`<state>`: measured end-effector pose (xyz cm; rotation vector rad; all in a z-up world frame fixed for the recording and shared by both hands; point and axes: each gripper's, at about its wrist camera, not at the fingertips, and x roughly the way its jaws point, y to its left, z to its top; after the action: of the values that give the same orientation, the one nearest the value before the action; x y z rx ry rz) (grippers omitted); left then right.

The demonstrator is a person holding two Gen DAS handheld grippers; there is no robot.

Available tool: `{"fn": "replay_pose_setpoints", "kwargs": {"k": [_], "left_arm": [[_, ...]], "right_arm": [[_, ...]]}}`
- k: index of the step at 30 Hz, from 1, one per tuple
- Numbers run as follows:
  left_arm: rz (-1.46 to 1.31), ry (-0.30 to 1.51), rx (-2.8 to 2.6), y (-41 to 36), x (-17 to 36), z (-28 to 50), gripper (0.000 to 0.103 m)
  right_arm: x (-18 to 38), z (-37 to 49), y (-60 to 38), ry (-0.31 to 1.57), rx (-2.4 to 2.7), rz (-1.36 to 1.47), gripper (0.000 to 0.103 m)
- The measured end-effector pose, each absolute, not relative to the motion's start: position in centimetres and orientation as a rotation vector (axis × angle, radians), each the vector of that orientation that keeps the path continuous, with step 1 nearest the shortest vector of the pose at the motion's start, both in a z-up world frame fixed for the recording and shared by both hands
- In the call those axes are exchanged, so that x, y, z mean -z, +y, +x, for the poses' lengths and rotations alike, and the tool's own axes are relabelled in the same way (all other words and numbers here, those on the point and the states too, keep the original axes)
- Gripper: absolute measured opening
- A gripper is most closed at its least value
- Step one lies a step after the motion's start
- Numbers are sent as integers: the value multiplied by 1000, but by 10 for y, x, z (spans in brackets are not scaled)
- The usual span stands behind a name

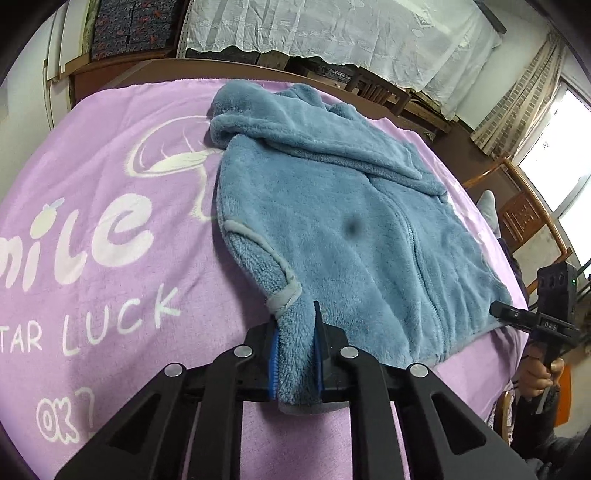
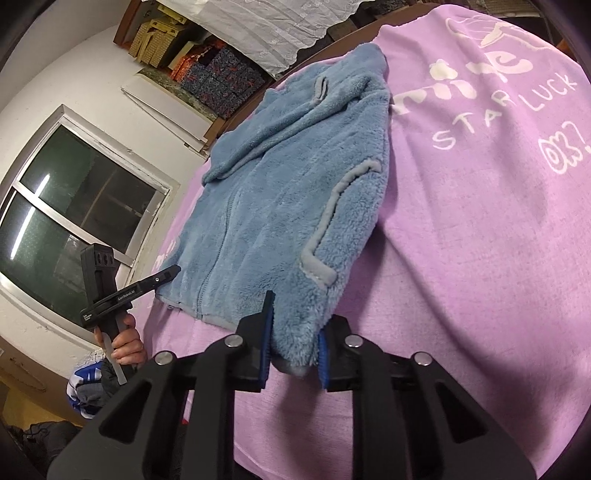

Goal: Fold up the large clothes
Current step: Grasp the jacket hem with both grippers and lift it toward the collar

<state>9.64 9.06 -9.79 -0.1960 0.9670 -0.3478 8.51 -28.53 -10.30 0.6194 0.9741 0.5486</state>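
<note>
A blue fleece jacket (image 1: 332, 221) with a front zipper and grey pocket trim lies flat on a purple blanket (image 1: 110, 258); its sleeves look folded over its body. My left gripper (image 1: 295, 354) is shut on the jacket's near hem corner. In the right wrist view the jacket (image 2: 277, 206) lies ahead, and my right gripper (image 2: 295, 343) is shut on the hem corner at its own side. Each gripper shows in the other's view: the right one (image 1: 517, 317) at the jacket's far hem corner, the left one (image 2: 162, 277) likewise.
The blanket (image 2: 480, 258) bears white lettering and covers a wooden table. Wooden chairs (image 1: 524, 218) stand at the table's right side. A lace curtain (image 1: 332, 33) and stacked boxes (image 2: 214, 81) are behind. A window (image 2: 74, 206) is at the left.
</note>
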Motion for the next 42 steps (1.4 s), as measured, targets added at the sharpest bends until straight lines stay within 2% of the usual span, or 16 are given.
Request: {"fn": "replay_pose_setpoints", "kwargs": {"k": [13, 28, 33, 37, 39, 42], "left_arm": [[-167, 865, 352, 79, 37, 143, 14], [-192, 846, 280, 83, -11, 277, 14], [-195, 888, 237, 78, 3, 337, 14], [-196, 991, 177, 78, 52, 379, 15], [-209, 1002, 174, 81, 70, 385, 16], [-195, 973, 191, 82, 67, 381, 17]], "right_arm": [[63, 128, -293, 894, -618, 661, 17], [6, 287, -306, 843, -582, 685, 17], [20, 357, -313, 862, -504, 743, 17], [65, 392, -318, 948, -396, 791, 17], [88, 399, -319, 989, -380, 815, 15], [102, 401, -323, 988, -411, 859, 16]]}}
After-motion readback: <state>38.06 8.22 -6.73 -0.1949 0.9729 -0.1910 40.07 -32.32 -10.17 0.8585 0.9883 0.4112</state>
